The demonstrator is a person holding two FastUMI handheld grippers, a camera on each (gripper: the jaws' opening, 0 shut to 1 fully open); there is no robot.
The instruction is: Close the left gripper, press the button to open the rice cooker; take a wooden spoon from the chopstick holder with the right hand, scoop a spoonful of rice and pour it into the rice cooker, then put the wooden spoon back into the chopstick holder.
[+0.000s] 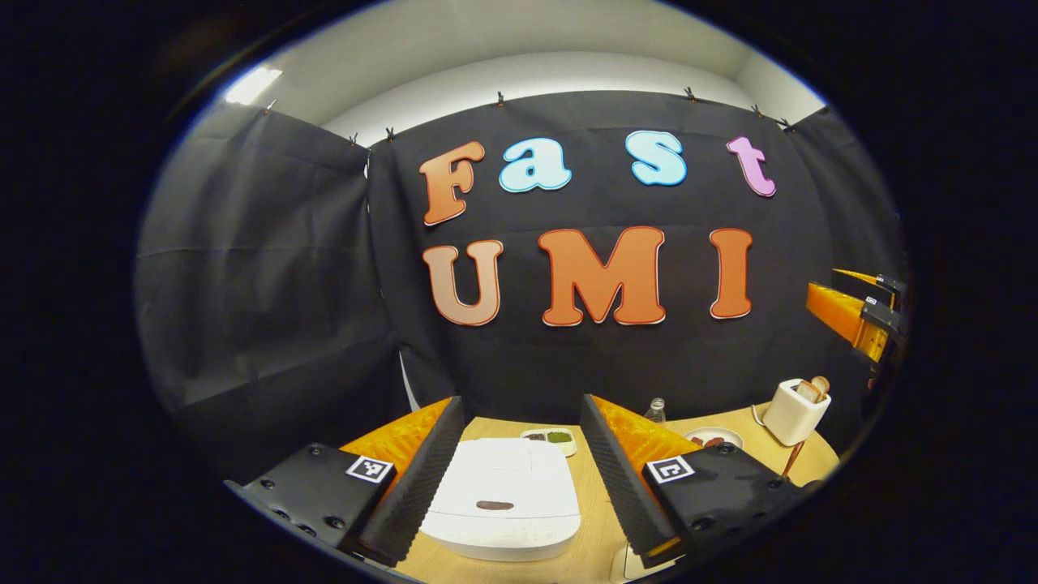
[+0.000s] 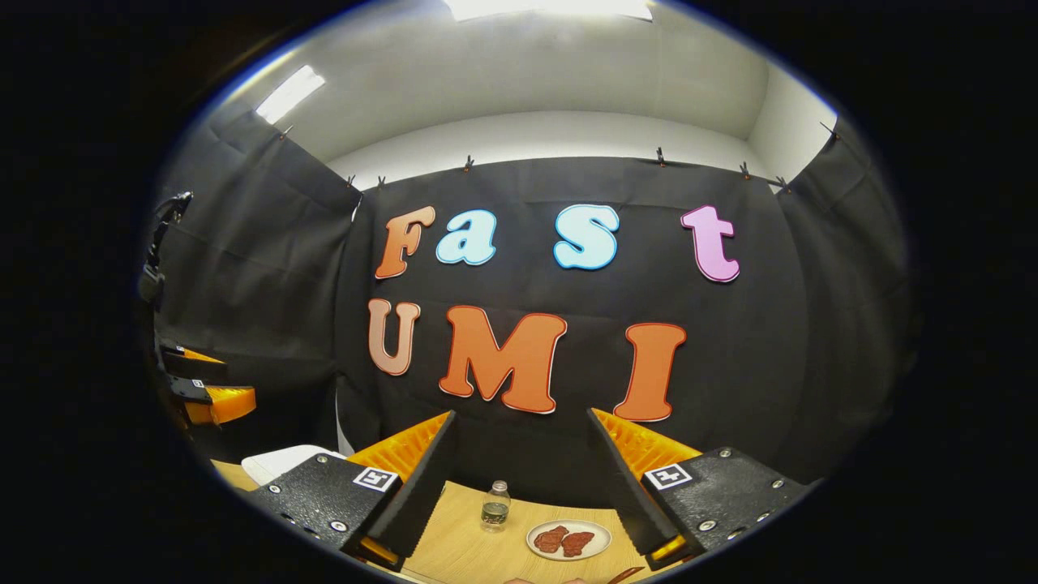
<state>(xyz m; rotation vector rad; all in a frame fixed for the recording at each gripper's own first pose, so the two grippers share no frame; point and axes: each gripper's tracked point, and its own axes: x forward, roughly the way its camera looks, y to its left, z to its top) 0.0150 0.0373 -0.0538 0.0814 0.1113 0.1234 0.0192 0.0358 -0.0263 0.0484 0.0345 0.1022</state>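
On the light wooden table (image 1: 604, 519), seen in the left gripper view, a white boxy rice cooker (image 1: 504, 499) sits with its lid down, a dark oval button on the front of the lid. It lies framed between the fingers of the left gripper (image 1: 519, 478), which stand wide apart above it, touching nothing.

Far right of that view: white toaster (image 1: 796, 411) with bread slices poking from the top; a slim wooden handle leans just below it, too small to identify. The right gripper (image 1: 864, 312) hangs above the toaster at the edge.

Behind the cooker: small white dish (image 1: 551, 438) with dark and green portions.

Right gripper view: the right gripper's fingers spread wide, empty, over the table. Between them stand a small clear bottle (image 2: 495, 505) and a round white plate of red meat slices (image 2: 568, 539), near each other but apart. White cooker corner at lower left.
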